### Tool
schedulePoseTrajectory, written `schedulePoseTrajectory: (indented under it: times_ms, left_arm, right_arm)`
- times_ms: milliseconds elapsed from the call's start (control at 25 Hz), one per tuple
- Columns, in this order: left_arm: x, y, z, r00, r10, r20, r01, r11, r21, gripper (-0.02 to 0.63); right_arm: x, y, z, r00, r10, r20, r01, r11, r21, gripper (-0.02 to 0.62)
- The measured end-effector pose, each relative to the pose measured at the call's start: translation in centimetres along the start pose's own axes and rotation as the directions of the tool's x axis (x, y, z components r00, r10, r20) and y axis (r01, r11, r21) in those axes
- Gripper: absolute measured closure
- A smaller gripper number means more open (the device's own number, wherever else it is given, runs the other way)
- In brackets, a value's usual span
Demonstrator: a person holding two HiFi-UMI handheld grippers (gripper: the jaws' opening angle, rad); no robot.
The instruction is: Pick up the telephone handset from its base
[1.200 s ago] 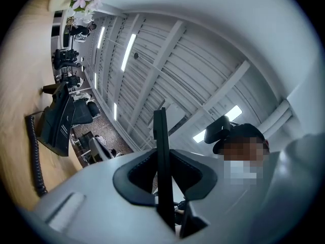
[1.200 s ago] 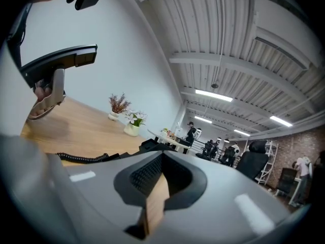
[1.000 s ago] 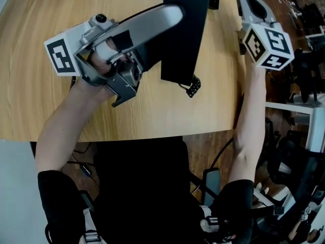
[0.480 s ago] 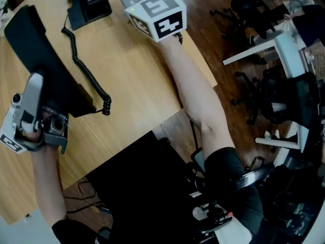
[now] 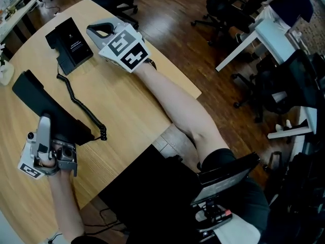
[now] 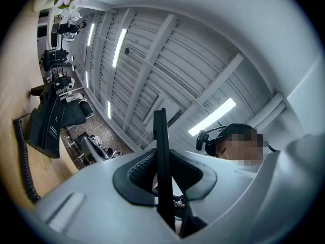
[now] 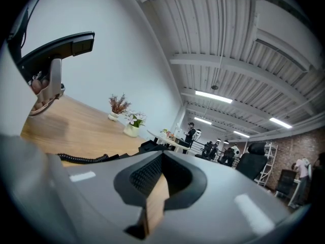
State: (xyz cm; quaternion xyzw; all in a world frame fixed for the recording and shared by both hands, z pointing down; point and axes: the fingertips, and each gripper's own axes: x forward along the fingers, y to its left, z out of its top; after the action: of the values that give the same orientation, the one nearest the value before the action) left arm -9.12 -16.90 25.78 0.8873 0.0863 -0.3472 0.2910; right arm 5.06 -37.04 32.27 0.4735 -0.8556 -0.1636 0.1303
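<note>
On my head view the handset [image 5: 48, 111] covers the jaw tips of the left gripper [image 5: 44, 125]. Up-left of the handset, a white thing [image 5: 4, 71] is cut by the frame edge; I can't name it. The body of the right gripper [image 7: 155, 192] hides most of the base [image 7: 146, 147].

Lit brightly and evenly from ceiling strip lamps [image 7: 213, 96] high over the table [image 5: 122, 98]. Burns those lamps to white glare in both gripper views. Leaves only faint, soft shadows on the table and a dimmer floor beside it. Crushes the handset [image 5: 43, 105] over the table to flat black. Bends hard toward the gripper views' edges, darkens their corners, blurs the near housing.
</note>
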Motion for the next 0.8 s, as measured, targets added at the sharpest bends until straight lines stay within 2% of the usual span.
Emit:
schedulePoseTrajectory:
  times_ms: [320,640,800]
  left_arm:
    - [0.21,-0.14,-0.09,1.000,-0.004,-0.015,0.004,1.000,0.021,0.528]
    - [0.34,0.42,-0.87,1.000,-0.012,-0.029,0.012,1.000,0.005,0.527]
    - [-0.27,0.65,-0.42,0.998,0.034,-0.046,-0.030,0.996,0.079,0.527]
  right_arm:
    - [0.12,-0.51,0.06,1.000,-0.007,0.013,0.007,1.000,-0.001,0.592]
    - [-0.74,-0.60,-0.53,1.000,-0.013,0.005,0.013,1.000,0.007,0.592]
    - [-0.59,-0.70,0.33,1.000,-0.007,0.025,0.007,1.000,0.004,0.592]
